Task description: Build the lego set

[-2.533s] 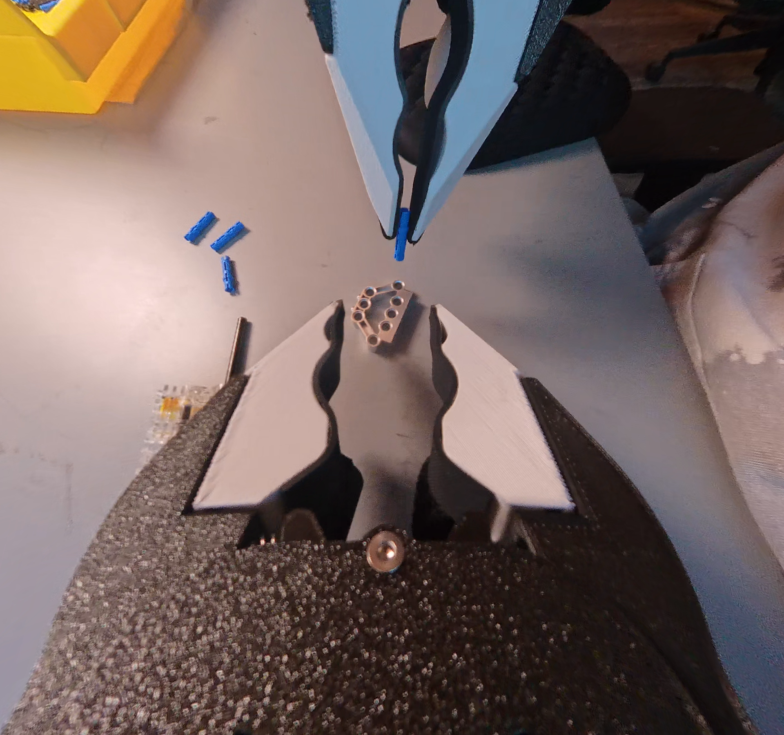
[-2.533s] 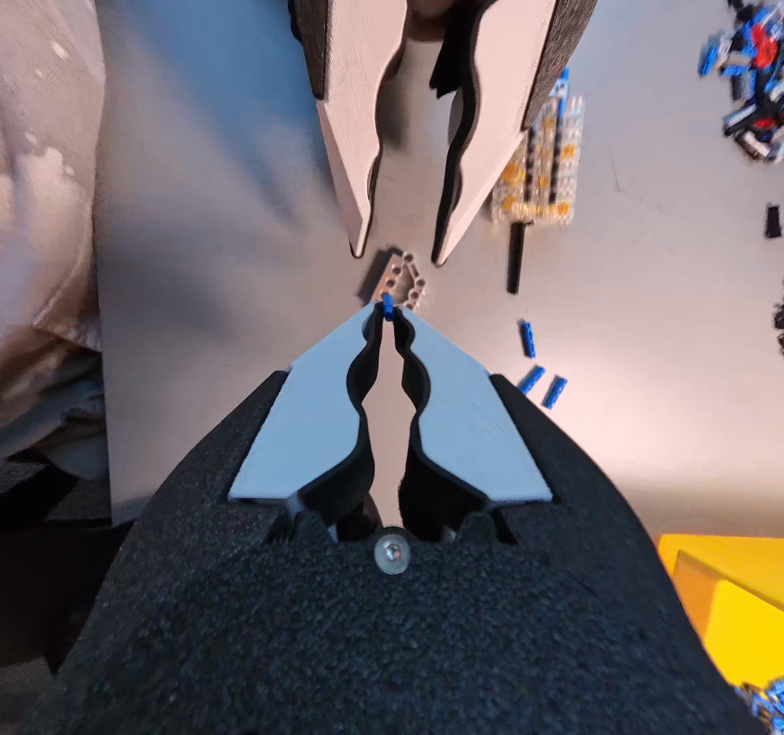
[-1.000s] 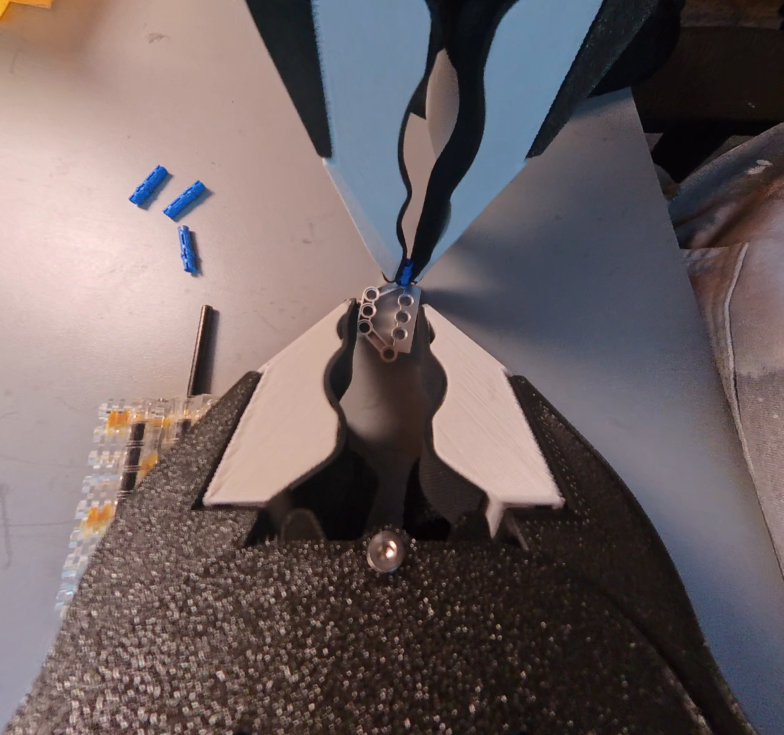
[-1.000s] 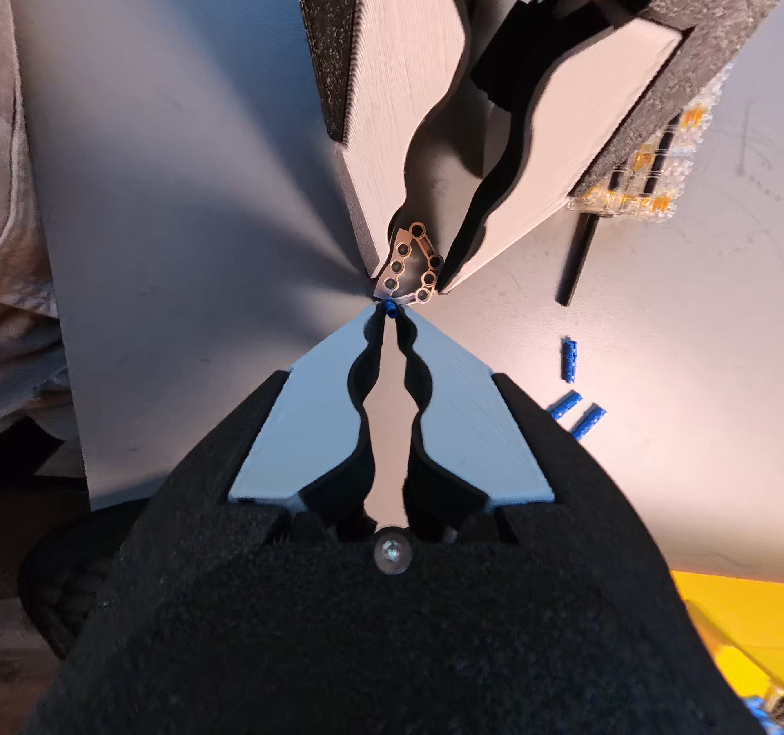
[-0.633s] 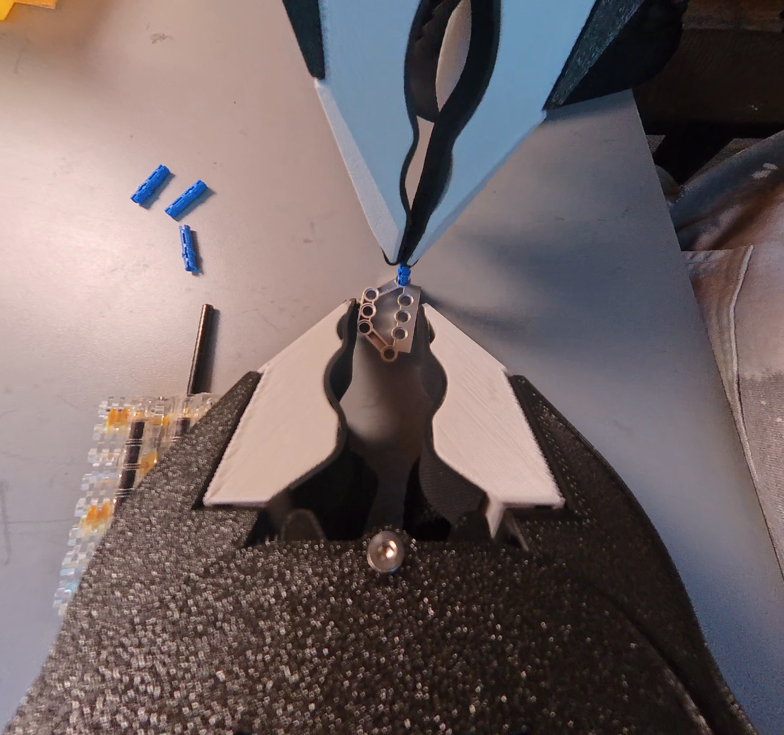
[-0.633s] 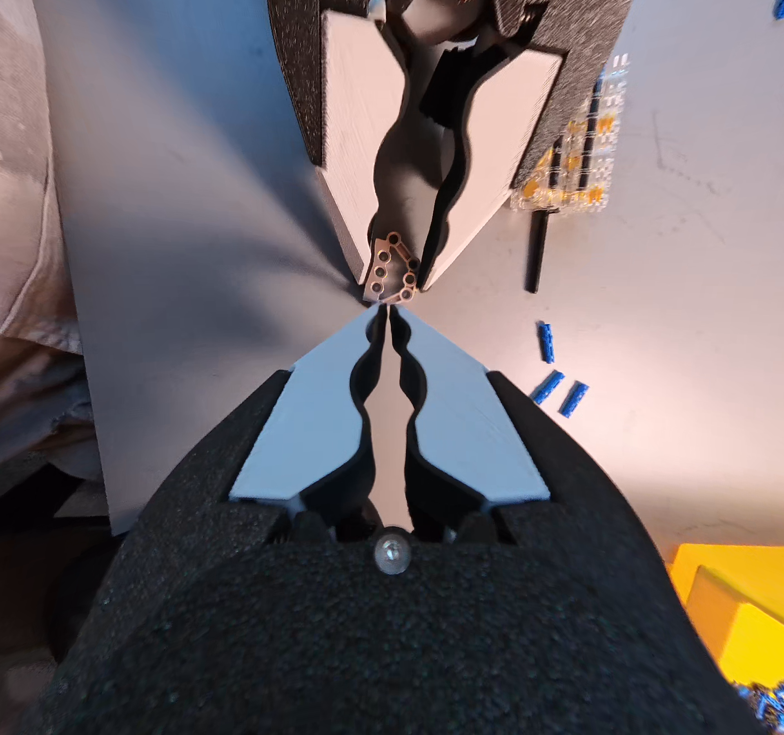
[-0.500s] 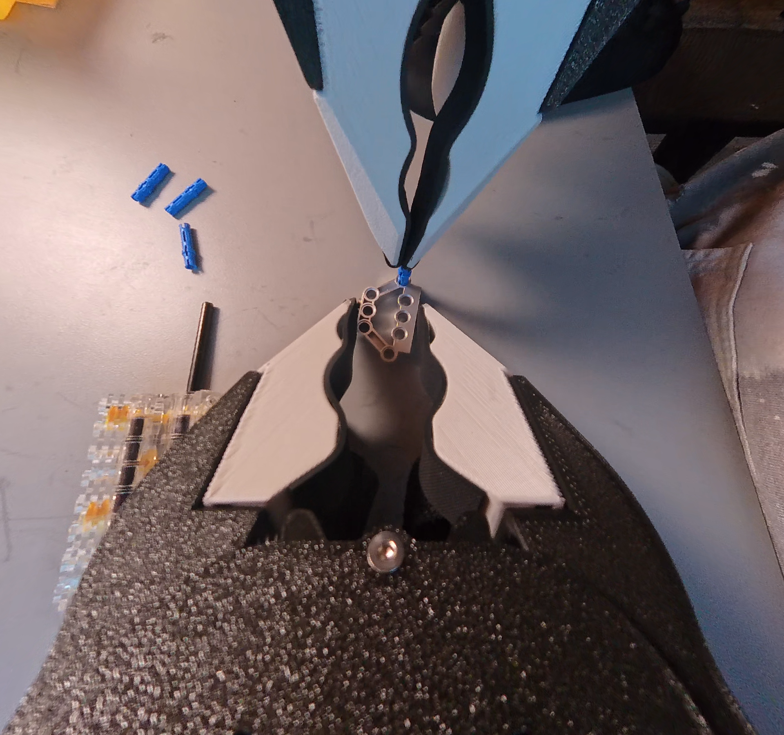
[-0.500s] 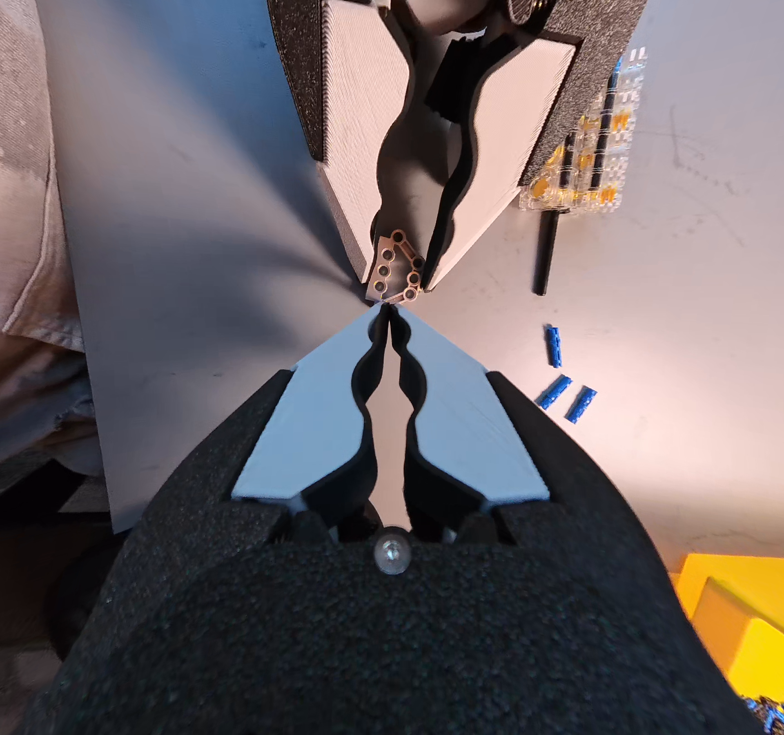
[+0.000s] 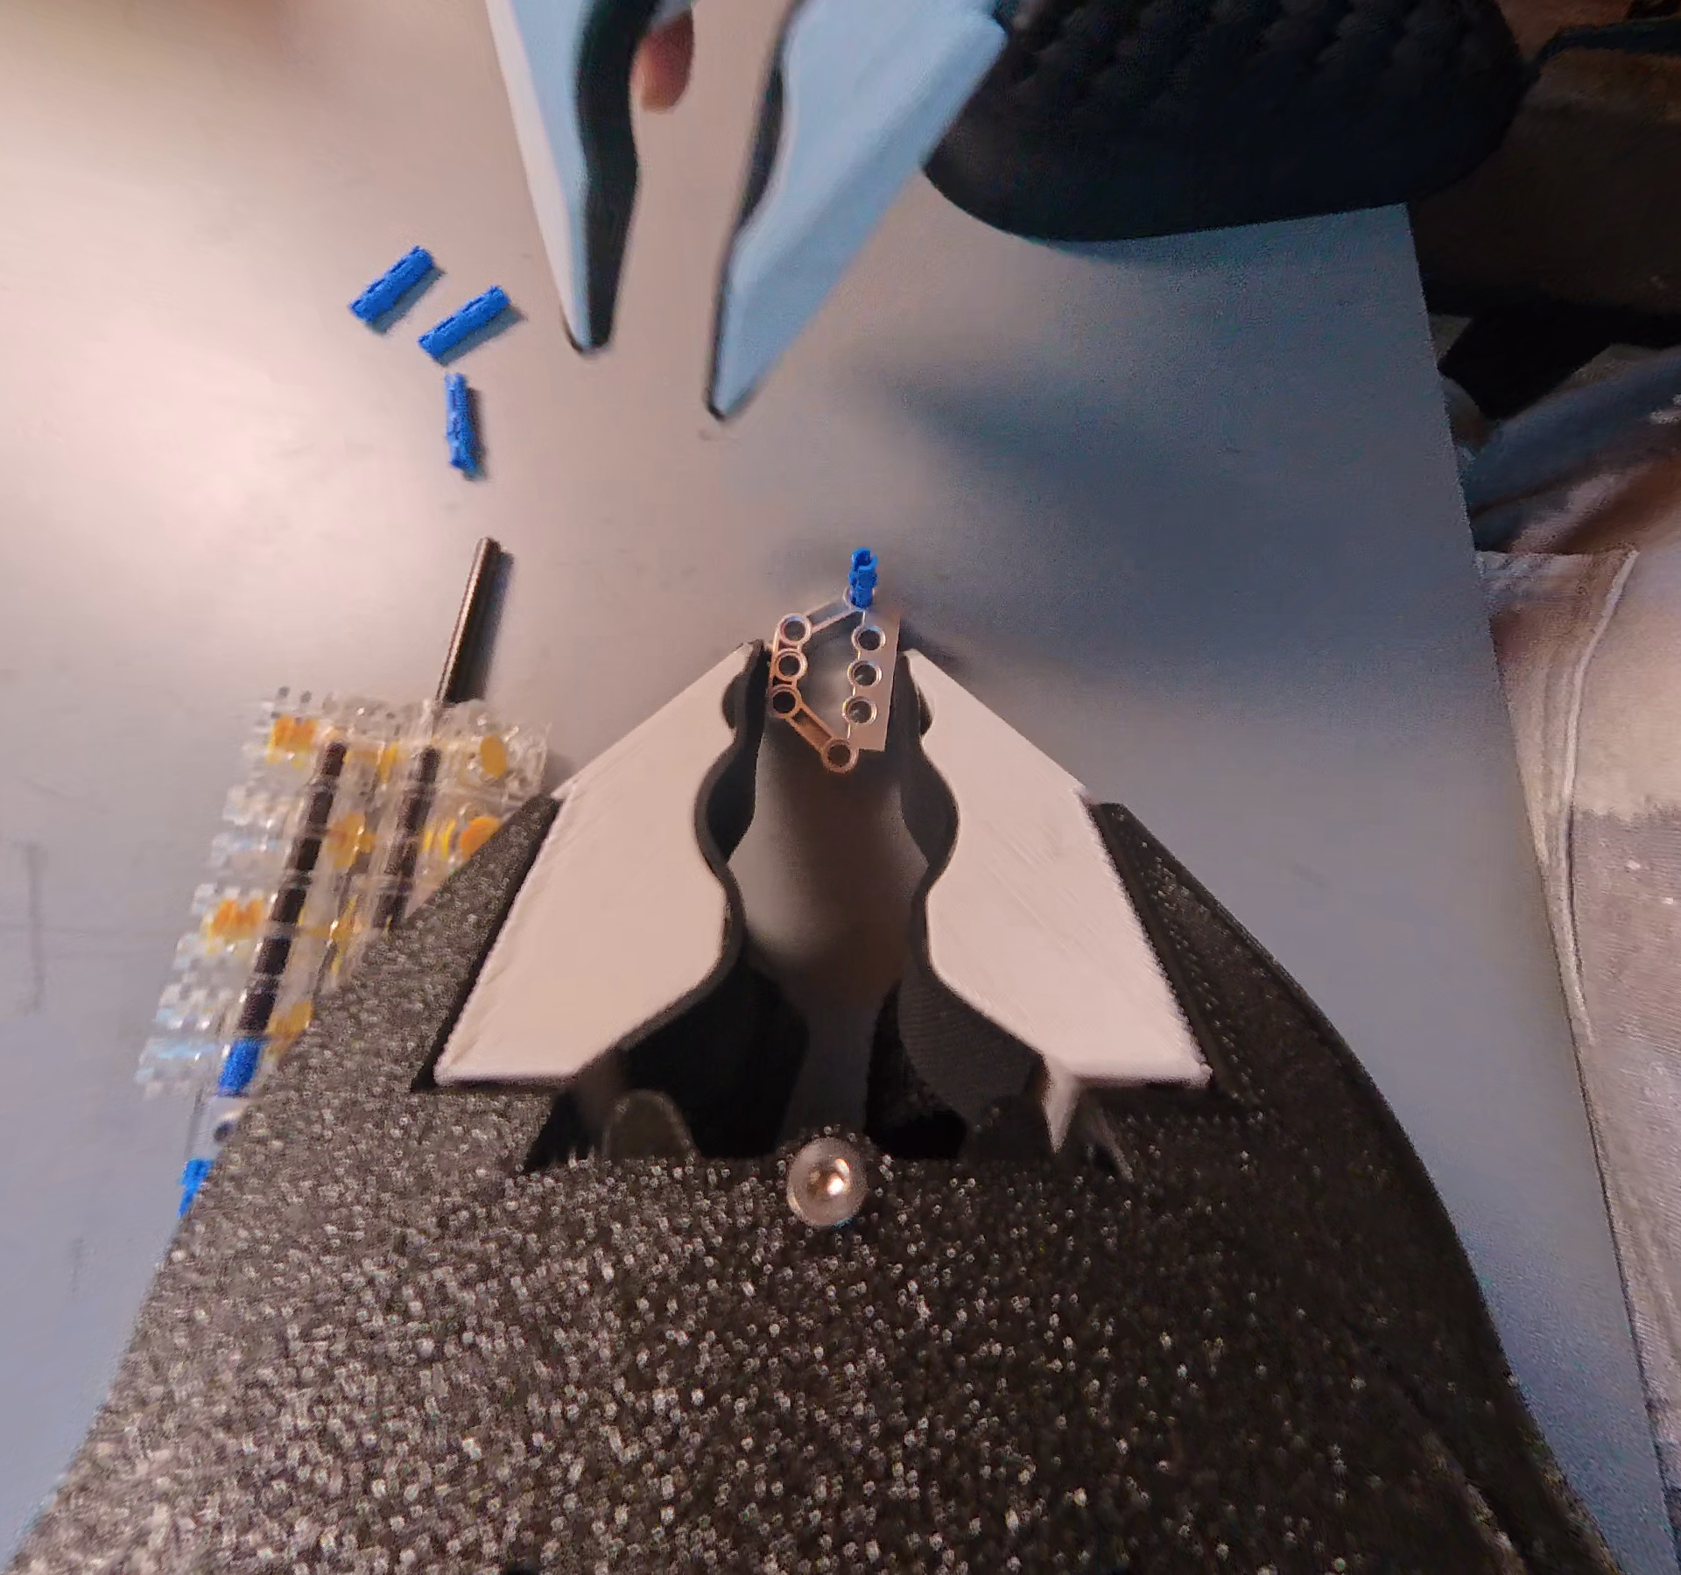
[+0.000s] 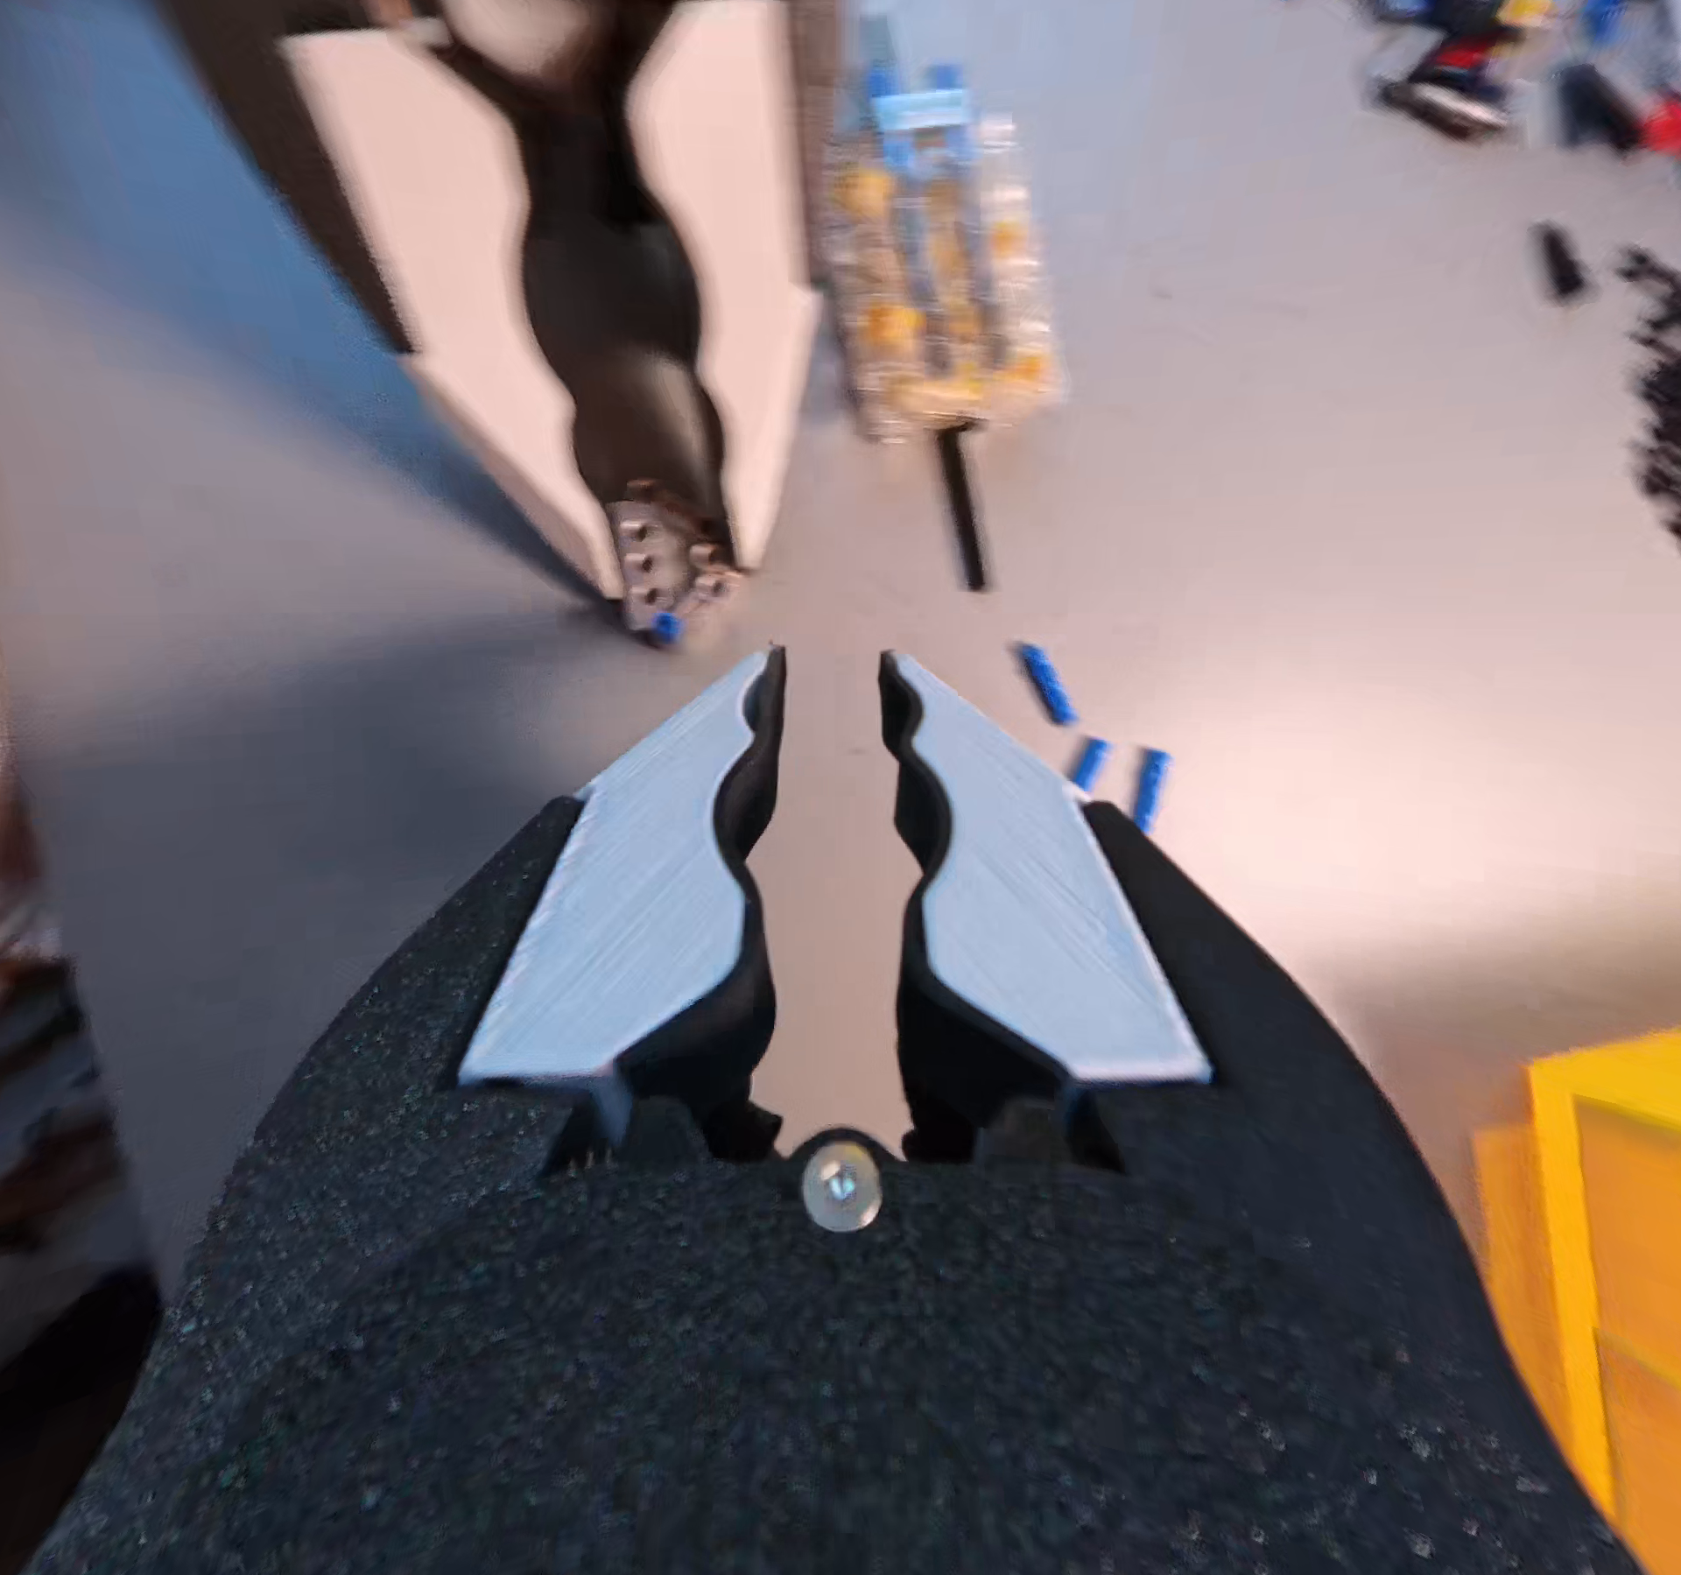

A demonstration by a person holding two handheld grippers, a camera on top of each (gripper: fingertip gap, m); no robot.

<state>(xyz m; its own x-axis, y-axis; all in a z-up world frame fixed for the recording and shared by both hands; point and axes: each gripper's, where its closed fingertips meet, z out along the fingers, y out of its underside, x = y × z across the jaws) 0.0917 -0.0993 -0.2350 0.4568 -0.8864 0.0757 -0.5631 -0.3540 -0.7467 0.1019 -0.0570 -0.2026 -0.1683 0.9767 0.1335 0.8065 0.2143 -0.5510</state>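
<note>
My left gripper (image 9: 830,654) is shut on a small grey plate with several holes (image 9: 835,684), held upright just over the grey table. A blue pin (image 9: 861,574) sticks out of the plate's top corner. The plate (image 10: 657,572) and pin (image 10: 666,624) also show in the right wrist view, blurred, between the left gripper's fingers. My right gripper (image 10: 826,665) is open and empty, drawn back from the plate, and shows in the left wrist view (image 9: 655,376) above it. Three loose blue pins (image 9: 459,349) lie on the table to the left, next to the right gripper (image 10: 1078,735).
A clear block with orange parts and black rods (image 9: 355,858) lies left of my left gripper, with a black axle (image 9: 468,622) sticking out. A yellow bin (image 10: 1619,1258) stands at the lower right of the right wrist view. Loose coloured parts (image 10: 1492,12) lie far off. The table edge (image 9: 1455,531) runs on the right. Some 6 cm of space lies between my two pairs of fingers.
My right gripper has let go of the blue pin, opened and pulled back to the left. The pin now stays in the grey plate held by the left gripper.
</note>
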